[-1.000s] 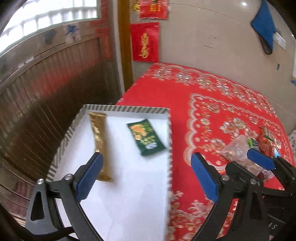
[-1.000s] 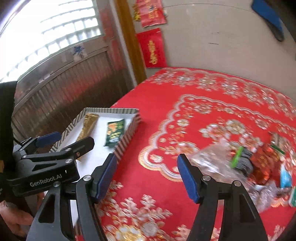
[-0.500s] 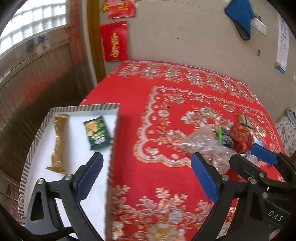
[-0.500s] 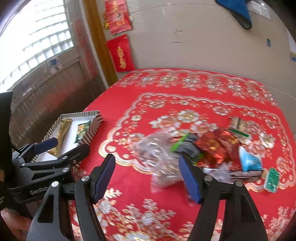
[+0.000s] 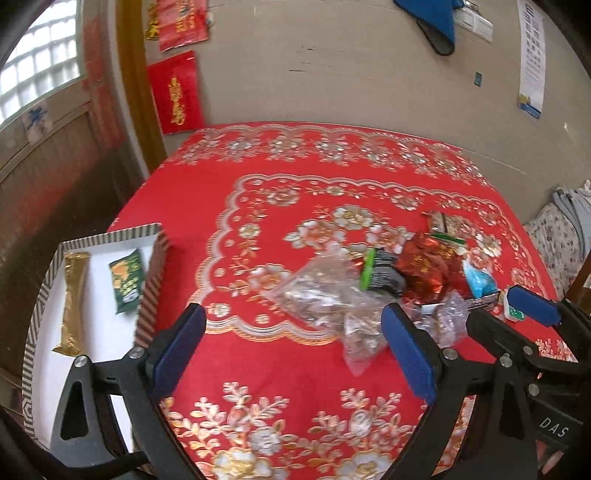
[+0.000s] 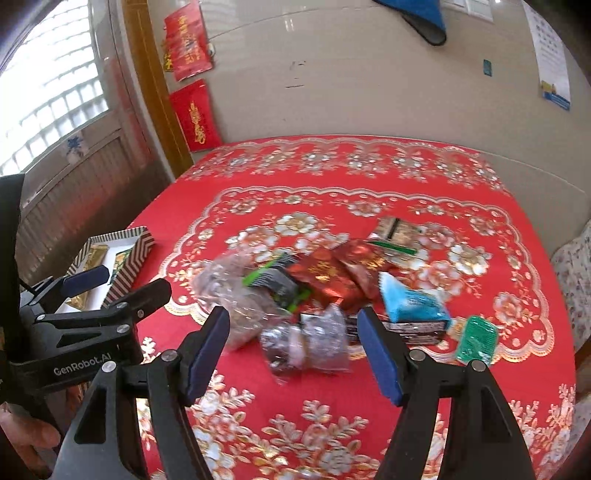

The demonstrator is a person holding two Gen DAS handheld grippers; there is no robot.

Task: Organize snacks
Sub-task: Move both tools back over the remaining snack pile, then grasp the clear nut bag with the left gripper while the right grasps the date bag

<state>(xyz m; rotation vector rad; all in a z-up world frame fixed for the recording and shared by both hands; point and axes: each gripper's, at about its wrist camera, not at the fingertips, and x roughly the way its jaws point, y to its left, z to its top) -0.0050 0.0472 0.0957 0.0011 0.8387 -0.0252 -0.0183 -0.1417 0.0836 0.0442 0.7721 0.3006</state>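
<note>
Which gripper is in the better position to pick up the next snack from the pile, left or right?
Probably the right gripper: it is open, with the small clear packet directly between its fingers. The left gripper, also open, points at bare tablecloth beside the pile.

A beige wall (image 5: 332, 74) runs behind the desk (image 5: 295, 369), which is covered by a red cloth with gold and white flower borders (image 6: 332, 162). Two red paper hangings with gold characters (image 5: 177, 92) are stuck on the wall beside a brown wooden post (image 5: 136, 92). To the left stands a window of glass blocks (image 6: 55, 99), bright with daylight, above dark wood panelling (image 5: 48, 177). A blue cloth item with a dark edge (image 5: 432, 22) hangs high on the wall, and a white printed sheet with a blue foot (image 5: 532, 55) is posted further right. At the right edge lies floral-patterned fabric (image 5: 554, 240).
</note>
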